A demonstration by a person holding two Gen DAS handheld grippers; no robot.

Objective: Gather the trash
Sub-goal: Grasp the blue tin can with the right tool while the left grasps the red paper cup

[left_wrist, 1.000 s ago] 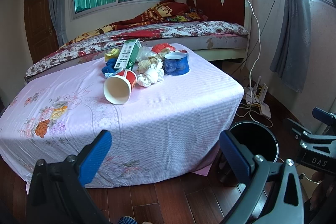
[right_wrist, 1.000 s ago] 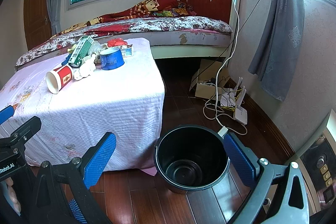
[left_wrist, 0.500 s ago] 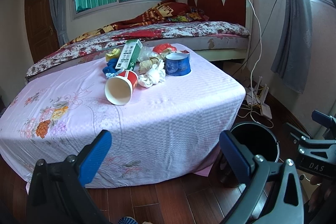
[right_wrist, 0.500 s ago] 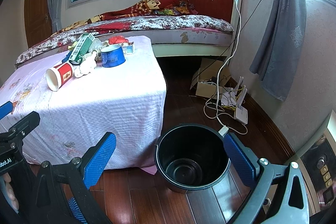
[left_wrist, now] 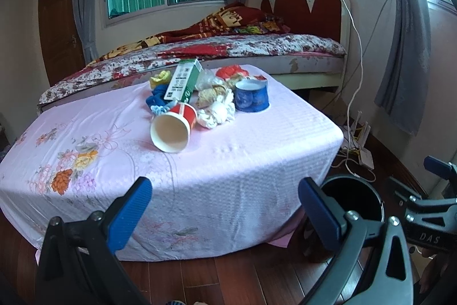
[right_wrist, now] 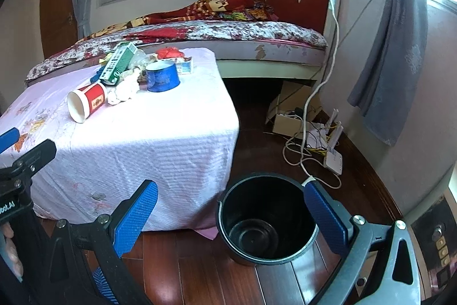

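A pile of trash lies on the table covered with a pink cloth: a red paper cup on its side, a green carton, crumpled white paper, a blue tin and red and yellow wrappers. The cup, carton and tin also show in the right wrist view. A black bucket stands empty on the floor by the table's right corner. My left gripper is open before the table's front edge. My right gripper is open above the bucket.
A bed with a floral cover and red headboard stands behind the table. Cables, a cardboard box and a white router lie on the wooden floor at the right wall. Grey curtains hang at the right.
Both grippers have moved slightly forward toward the table; the trash pile and bucket look a little nearer. Nothing was taken hold of.
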